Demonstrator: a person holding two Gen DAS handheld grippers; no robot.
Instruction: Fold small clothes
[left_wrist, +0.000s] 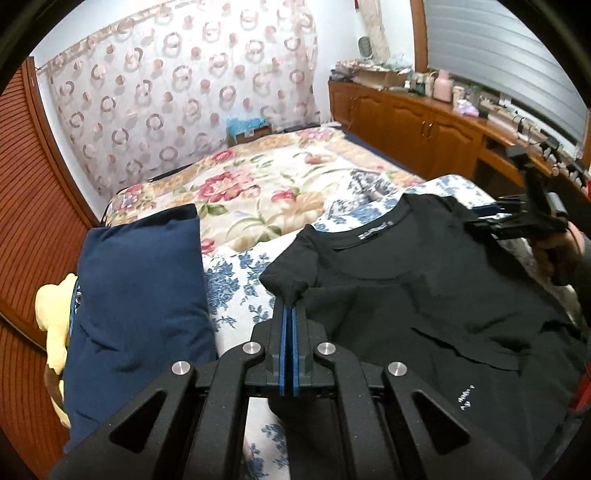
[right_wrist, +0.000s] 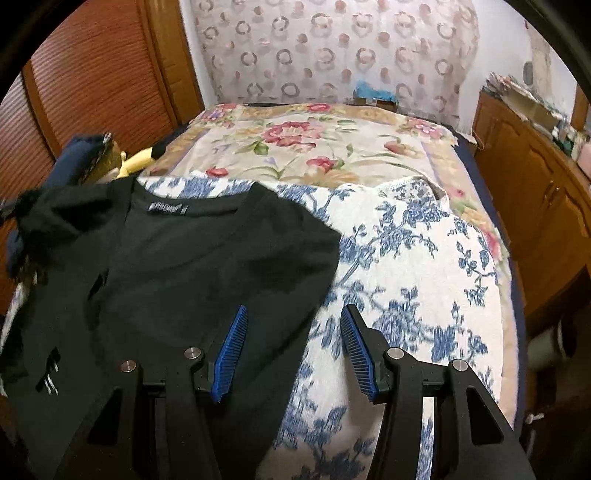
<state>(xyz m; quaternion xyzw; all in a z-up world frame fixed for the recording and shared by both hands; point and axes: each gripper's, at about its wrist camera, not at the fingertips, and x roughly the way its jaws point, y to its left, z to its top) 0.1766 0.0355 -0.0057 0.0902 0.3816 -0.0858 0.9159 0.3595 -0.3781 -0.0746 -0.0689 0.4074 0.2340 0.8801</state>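
Floral bedspread, black shirt, neck label unreadable

Matt black cloth shirt

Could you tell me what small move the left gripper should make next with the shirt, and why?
Probably carry the pinched sleeve across onto the shirt's body. The left gripper is shut on a fold of the black shirt, lifted at its left side, while the right gripper is open over the shirt's other edge.

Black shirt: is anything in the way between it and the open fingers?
No. The right gripper hangs open over the edge of the black shirt, with nothing visible between them. The left gripper already pinches its sleeve.
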